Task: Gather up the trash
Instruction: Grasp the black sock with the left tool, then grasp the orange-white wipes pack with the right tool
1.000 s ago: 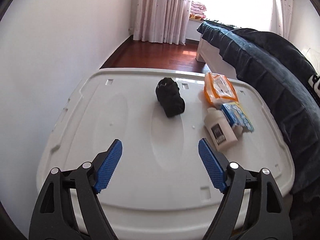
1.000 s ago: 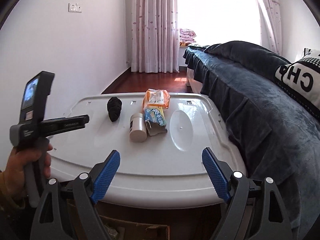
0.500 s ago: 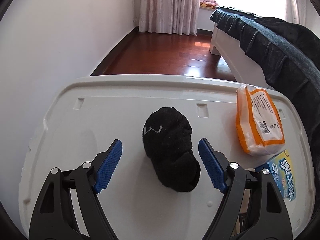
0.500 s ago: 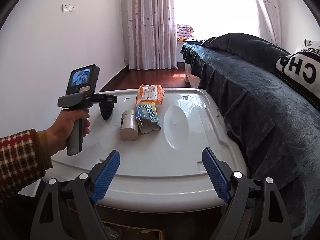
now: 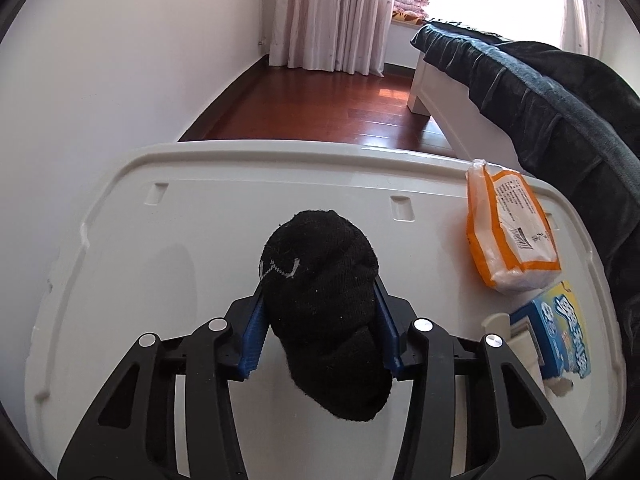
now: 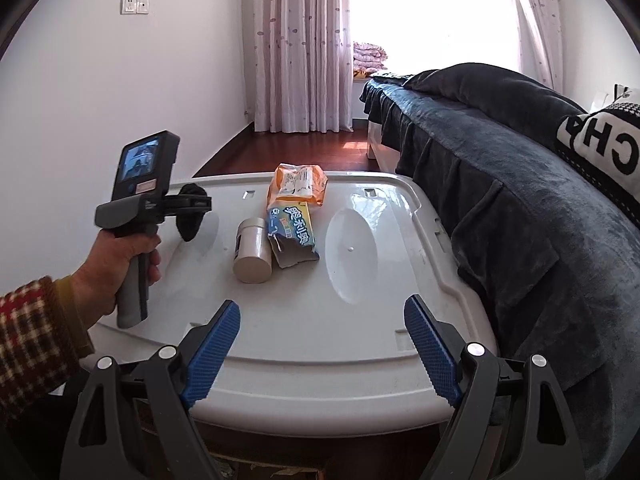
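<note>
On the white plastic lid [image 5: 120, 240] that serves as the counter, the left hand-held gripper [image 5: 320, 332] has its blue pads pressed against both sides of a balled black sock [image 5: 320, 300], clamping it around its middle. The sock bulges forward past the fingertips and sags at its near end, and pale stitching shows on its front. From the right wrist view the sock [image 6: 192, 224] hangs in the left hand-held gripper [image 6: 196, 204] at the lid's far left part; whether it touches the lid [image 6: 320, 320] I cannot tell. The person's left hand [image 6: 116, 264] grips the handle, with a red plaid sleeve at the wrist.

To the right of the sock, well apart from it, an orange and white tissue pack [image 5: 508, 228] lies near the lid's far right edge. Just nearer than it lies a torn blue and yellow carton [image 5: 560, 332], and a cream-coloured jar [image 6: 252, 256] lies on its side touching the carton's left side.

The right hand-held gripper [image 6: 322, 352] hangs over the near edge of the lid with its blue pads spread wide and nothing between them. A bed with a dark blue blanket [image 6: 500, 168] runs along the lid's right side.
</note>
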`<state>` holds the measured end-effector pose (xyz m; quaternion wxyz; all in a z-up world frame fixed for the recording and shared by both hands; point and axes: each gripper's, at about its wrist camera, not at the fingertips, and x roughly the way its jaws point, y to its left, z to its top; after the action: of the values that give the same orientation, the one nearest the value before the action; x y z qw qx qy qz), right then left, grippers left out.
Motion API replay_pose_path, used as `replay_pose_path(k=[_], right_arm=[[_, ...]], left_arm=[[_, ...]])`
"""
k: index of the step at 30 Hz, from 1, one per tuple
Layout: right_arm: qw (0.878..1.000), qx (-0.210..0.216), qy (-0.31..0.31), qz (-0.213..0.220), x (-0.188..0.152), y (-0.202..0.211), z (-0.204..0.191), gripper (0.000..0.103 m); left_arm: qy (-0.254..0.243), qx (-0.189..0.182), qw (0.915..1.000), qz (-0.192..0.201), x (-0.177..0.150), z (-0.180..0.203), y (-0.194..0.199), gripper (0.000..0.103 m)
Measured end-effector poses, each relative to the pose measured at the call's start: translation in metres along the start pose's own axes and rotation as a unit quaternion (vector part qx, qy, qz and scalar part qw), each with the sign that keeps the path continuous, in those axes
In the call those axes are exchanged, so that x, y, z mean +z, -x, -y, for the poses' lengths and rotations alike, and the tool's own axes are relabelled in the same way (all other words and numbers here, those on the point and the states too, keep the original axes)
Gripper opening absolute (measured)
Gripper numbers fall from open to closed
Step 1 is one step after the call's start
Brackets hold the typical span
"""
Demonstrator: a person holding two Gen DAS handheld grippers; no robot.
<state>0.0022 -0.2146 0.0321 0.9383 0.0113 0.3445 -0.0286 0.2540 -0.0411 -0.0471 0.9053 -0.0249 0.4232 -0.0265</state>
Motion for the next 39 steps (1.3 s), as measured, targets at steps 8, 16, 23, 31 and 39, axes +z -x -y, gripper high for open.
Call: replay_pose_path(k=[8, 16, 23, 31, 39], right_arm=[[1.0, 0.022, 0.0, 0.009, 0.088, -0.078, -0.009, 0.083], [0.995, 0.035, -0.012, -0.096, 0.158, -0.22, -0.021, 0.084], [0.977, 0.05, 0.003, -0.209, 0.164, -0.302, -0.031, 0.082], [0.966, -0.005, 0.047, -0.255, 0.16, -0.328, -0.04, 0.046], [0.975, 0.004, 0.049, -0.218, 0.172, -0.313, -0.042, 0.019]], left_arm=[[-0.002, -0.006, 0.9997, 0.026, -0.041, -0.016, 0.077, 0.045], [-0.035, -0.025, 0.9981, 0.043, -0.05, -0.004, 0.096, 0.045], [-0.036, -0.044, 0.9974, 0.043, -0.053, -0.001, 0.094, 0.045], [-0.037, -0.049, 0.9974, 0.037, -0.058, 0.001, 0.091, 0.045], [-0.034, -0.053, 0.9974, 0.037, -0.061, 0.003, 0.096, 0.046]])
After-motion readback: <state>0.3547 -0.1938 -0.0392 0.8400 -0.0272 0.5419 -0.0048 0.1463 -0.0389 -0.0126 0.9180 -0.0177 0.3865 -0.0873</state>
